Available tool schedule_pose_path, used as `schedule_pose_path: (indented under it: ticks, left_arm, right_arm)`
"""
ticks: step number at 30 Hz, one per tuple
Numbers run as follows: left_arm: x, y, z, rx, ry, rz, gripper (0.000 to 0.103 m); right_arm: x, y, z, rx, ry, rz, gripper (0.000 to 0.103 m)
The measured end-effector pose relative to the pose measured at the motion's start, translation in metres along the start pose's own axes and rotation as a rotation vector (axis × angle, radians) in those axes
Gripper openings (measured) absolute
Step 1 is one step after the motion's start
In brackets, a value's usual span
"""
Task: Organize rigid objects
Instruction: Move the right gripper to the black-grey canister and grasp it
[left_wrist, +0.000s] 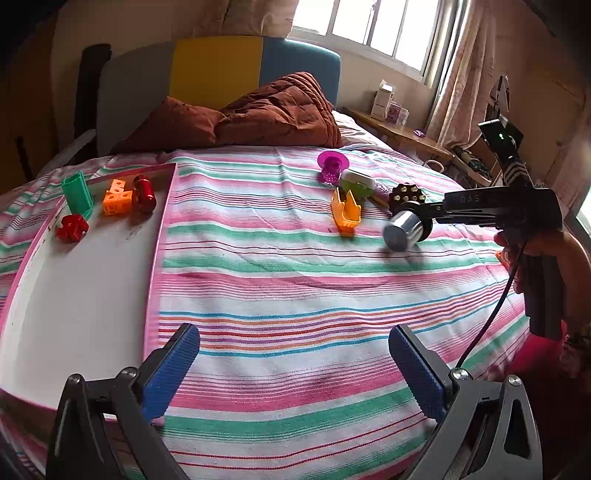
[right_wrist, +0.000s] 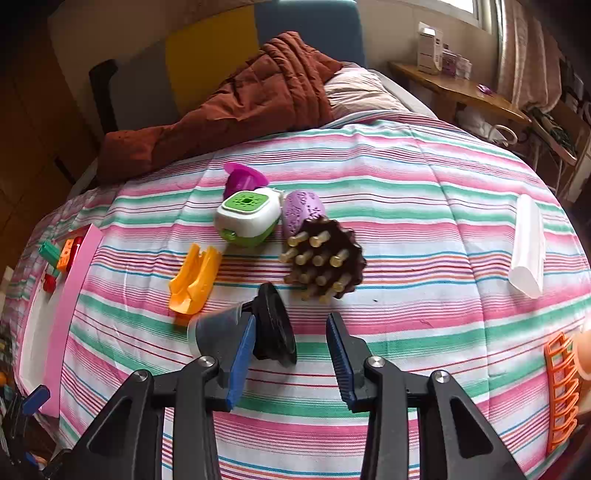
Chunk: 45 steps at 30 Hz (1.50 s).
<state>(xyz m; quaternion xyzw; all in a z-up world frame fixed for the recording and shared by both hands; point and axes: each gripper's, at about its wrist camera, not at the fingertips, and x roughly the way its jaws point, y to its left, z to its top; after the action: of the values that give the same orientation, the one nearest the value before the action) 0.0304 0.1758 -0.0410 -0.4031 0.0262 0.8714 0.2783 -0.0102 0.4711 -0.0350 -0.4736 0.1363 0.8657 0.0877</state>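
Bright daylight from blown-out window (left_wrist: 369, 26), soft shadows, strong fisheye bending, dark vignetted corners, slight softness

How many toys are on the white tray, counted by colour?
Red: 2, a block and a cylinder
Orange: 1, a cube piece
Green: 1, an upright piece
Total: 4 on the tray

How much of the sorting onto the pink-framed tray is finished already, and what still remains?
Done: four toys lie on the pink-framed white tray, including a red block. In hand: nothing; the right hand-held gripper stands open beside a black-and-silver knob. Left: the knob, the orange plastic piece, the green-white box and others.
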Motion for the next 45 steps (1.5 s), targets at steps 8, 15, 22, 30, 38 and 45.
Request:
schedule_pose_path:
  ticks: [8,15,22,30,38,45]
  left_arm:
    - [0.002,-0.006,-0.003,0.018,0.007,-0.002,0.103]
    - [0.002,-0.005,-0.003,0.014,0.004,0.007,0.103]
    - [0.005,-0.006,-0.002,-0.006,0.011,-0.001,0.103]
    - [0.004,-0.011,0.007,-0.002,-0.009,-0.008,0.103]
    - [0.009,-0.010,0.012,-0.025,-0.005,-0.008,0.103]
    - [0.012,-0.010,0.008,-0.028,0.009,-0.006,0.103]
  right_arm:
    - [-0.001,-0.056,-0.003,0.243,0.001,0.013,0.040]
    - [0.001,-0.040,-0.012,0.194,0.072,0.186,0.041]
    - [0.027,-0.002,-0.025,0.034,0.184,0.064,0.043]
    - [0.004,-0.001,-0.025,0.003,0.077,0.068,0.042]
    - [-0.017,-0.005,-0.020,0.028,-0.010,0.077,0.042]
    - [-0.021,0.007,-0.013,-0.051,-0.059,0.058,0.043]
